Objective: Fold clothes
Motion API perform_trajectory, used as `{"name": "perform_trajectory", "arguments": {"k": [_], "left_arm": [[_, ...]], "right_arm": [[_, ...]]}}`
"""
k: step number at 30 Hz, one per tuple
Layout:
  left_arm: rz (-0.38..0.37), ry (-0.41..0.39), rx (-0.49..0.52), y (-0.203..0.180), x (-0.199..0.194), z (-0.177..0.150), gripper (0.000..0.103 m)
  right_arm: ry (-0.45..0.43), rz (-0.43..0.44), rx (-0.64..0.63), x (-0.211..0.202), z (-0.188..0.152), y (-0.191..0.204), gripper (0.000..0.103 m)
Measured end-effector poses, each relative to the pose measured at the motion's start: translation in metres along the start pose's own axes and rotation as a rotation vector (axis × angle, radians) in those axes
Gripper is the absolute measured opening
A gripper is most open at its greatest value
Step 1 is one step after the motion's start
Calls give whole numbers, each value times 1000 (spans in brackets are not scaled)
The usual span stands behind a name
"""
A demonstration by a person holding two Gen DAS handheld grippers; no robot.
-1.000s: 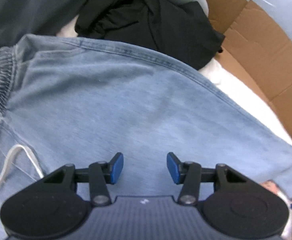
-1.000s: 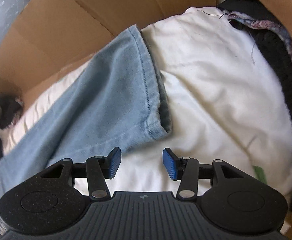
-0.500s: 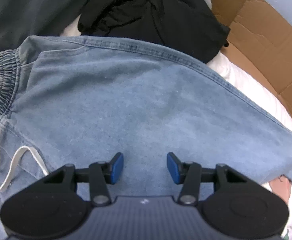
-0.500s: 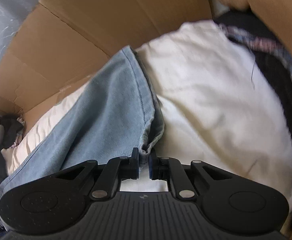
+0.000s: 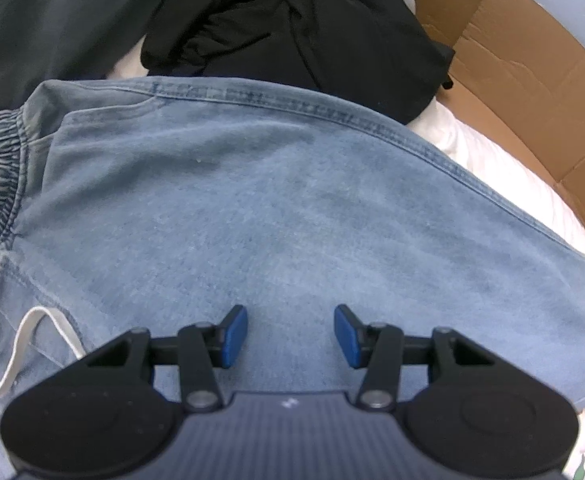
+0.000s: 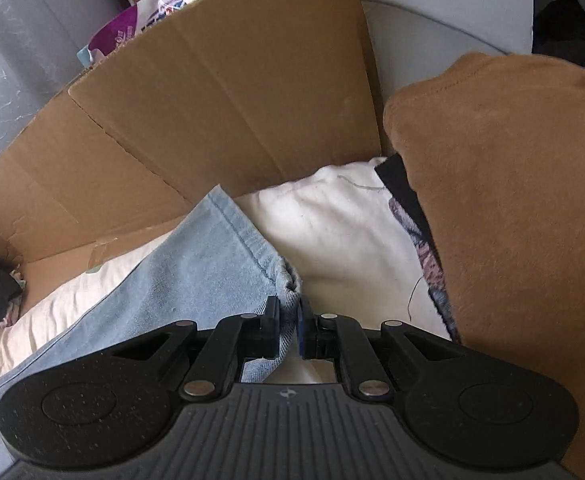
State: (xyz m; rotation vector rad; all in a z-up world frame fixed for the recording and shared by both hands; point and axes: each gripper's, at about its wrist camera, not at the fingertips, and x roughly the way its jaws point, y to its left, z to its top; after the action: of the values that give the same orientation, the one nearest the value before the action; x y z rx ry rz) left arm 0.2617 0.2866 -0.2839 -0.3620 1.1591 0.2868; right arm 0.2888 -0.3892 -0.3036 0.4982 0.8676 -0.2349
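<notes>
Only the left wrist view shows the jeans' [image 5: 292, 208] waistband and one white drawstring [image 5: 20, 344]; only the right shows the hem, pinched between the right gripper's [image 6: 289, 326] closed jaws. The left gripper [image 5: 290, 336] points steeply down over the denim, jaws half apart, empty. The jeans lie on one white sheet [image 6: 344, 224].

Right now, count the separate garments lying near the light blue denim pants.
3 visible: a crumpled black garment beyond the light blue denim pants, a dark grey garment at upper left, and a brown fleece garment on the right. More may be hidden.
</notes>
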Motion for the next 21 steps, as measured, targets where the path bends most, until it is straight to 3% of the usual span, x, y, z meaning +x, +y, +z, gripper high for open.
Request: {"name": "perform_trajectory", "arguments": {"k": [6, 15, 21], "left_arm": [[-21, -18, 15, -2, 2, 5, 51], [-29, -35, 143, -18, 30, 16, 51], [36, -53, 240, -30, 53, 24, 51]], "right_arm": [[-45, -4, -3, -3, 6, 2, 6], [-107, 18, -15, -9, 23, 16, 6], [-50, -46, -42, 9, 6, 8, 7]]}}
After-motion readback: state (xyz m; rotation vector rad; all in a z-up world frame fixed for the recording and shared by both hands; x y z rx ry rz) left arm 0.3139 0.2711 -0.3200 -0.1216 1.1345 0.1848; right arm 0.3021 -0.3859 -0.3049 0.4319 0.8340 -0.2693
